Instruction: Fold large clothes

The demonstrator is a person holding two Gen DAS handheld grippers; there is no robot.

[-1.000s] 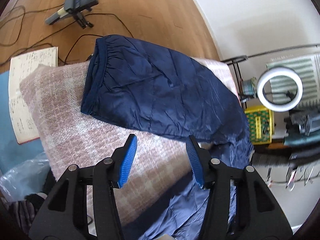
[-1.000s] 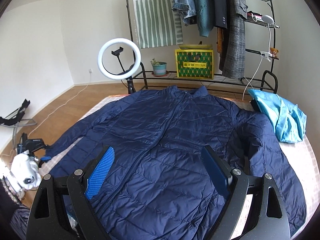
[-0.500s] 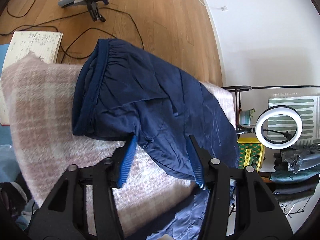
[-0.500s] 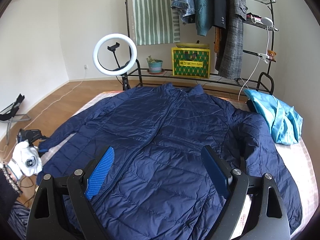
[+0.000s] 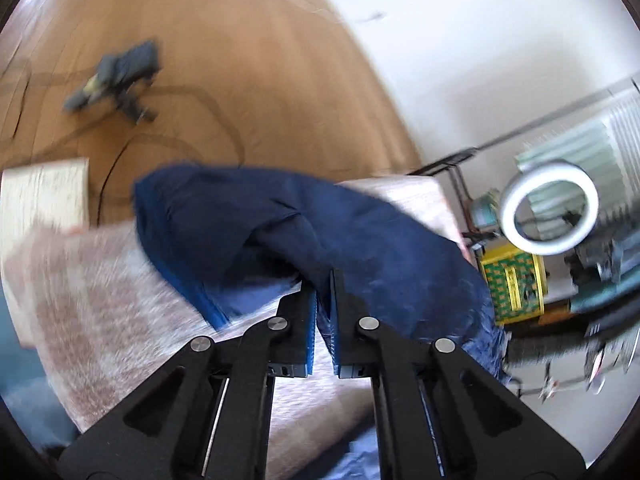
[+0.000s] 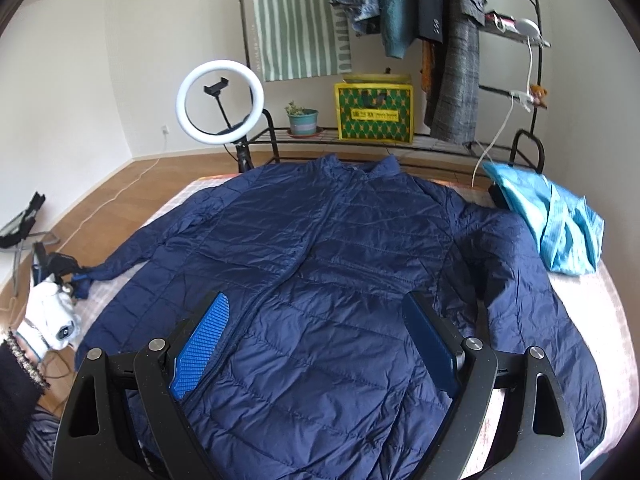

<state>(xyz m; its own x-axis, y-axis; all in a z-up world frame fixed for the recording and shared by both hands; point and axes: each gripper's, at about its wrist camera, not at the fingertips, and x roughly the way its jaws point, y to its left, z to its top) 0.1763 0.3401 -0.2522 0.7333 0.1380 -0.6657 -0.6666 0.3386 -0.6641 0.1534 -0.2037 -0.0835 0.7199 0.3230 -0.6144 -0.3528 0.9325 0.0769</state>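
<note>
The navy quilted jacket [image 6: 340,280] lies spread flat, front side up, on a bed covered with a pink checked blanket [image 5: 100,300], its collar toward the clothes rack [image 6: 400,40] and both sleeves stretched out to the sides. The left tongs [image 5: 323,280] are pressed together on the left sleeve [image 5: 280,220] near its cuff, and the fabric bunches up over the blanket at the bed edge. The right tongs [image 6: 316,336] stand wide apart above the lower front of the jacket, with nothing clamped; a light blue garment [image 6: 556,220] lies beside the right sleeve.
</note>
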